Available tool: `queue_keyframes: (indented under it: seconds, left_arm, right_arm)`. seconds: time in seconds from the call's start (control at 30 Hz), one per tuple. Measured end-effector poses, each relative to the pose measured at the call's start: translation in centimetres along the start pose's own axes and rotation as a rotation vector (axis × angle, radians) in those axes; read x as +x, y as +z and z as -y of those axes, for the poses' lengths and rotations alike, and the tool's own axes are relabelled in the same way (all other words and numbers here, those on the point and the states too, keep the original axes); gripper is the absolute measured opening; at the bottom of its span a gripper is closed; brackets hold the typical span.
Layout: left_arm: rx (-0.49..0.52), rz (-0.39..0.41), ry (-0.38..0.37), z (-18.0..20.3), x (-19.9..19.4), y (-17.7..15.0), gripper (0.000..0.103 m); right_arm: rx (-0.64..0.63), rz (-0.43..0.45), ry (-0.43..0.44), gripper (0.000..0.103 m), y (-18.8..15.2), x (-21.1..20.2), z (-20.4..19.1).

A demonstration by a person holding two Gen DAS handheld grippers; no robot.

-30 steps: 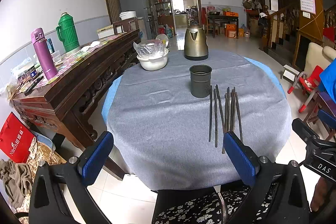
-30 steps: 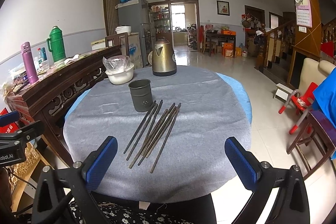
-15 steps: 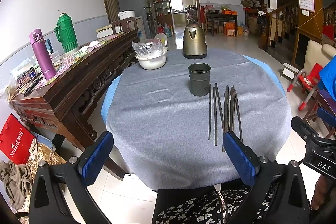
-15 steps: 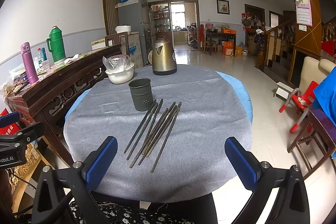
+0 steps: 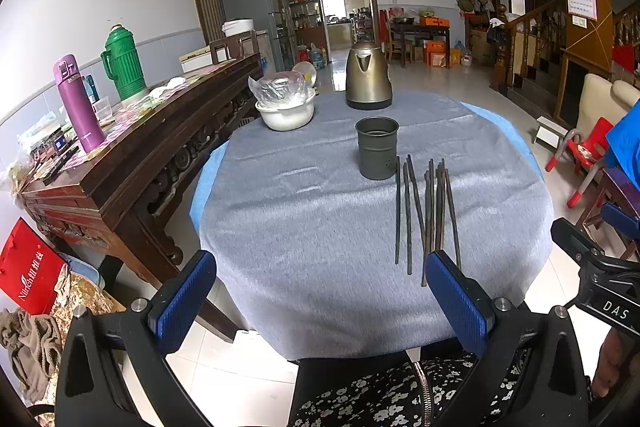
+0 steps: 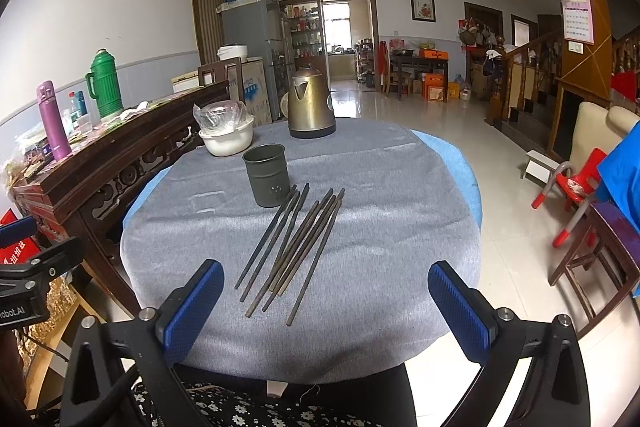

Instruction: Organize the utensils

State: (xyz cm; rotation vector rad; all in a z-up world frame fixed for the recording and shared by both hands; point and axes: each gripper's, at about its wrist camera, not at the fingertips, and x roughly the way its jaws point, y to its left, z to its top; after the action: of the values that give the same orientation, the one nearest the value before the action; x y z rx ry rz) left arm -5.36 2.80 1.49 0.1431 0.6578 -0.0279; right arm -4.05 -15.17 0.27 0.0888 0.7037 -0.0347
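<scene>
Left wrist view: "DAS" on right hand-held gripper (image 5: 608, 303); both hand-held grippers wide open, empty.

Left black two-finger gripper with blue ribbed pads (image 5: 320, 301): jaws spread wide, nothing between, held low, level, pointing forward. Right black two-finger gripper with blue ribbed pads (image 6: 326, 307): jaws equally wide apart, empty, same low forward pose, alongside left one.

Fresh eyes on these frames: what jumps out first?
The loose row of dark chopsticks on the grey tablecloth, right beside the empty grey metal cup. Behind them stand a brass kettle and a white bowl. Both grippers, left and right, are open.
</scene>
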Motion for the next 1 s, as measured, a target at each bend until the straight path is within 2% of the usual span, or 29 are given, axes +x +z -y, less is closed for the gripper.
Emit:
queue_keyframes:
  seconds: [0.8,1.0]
  left_arm:
    - [-0.013,-0.030,-0.021,-0.6,1.0,-0.6,0.103]
    - [-0.014,-0.057,-0.055,-0.7,2.2,-0.6,0.103]
  right_arm:
    - [0.008,-0.056,0.005,0.103,-0.5,1.5,0.0]
    - [0.019,-0.060,0.001,0.103,0.3,2.7,0.8]
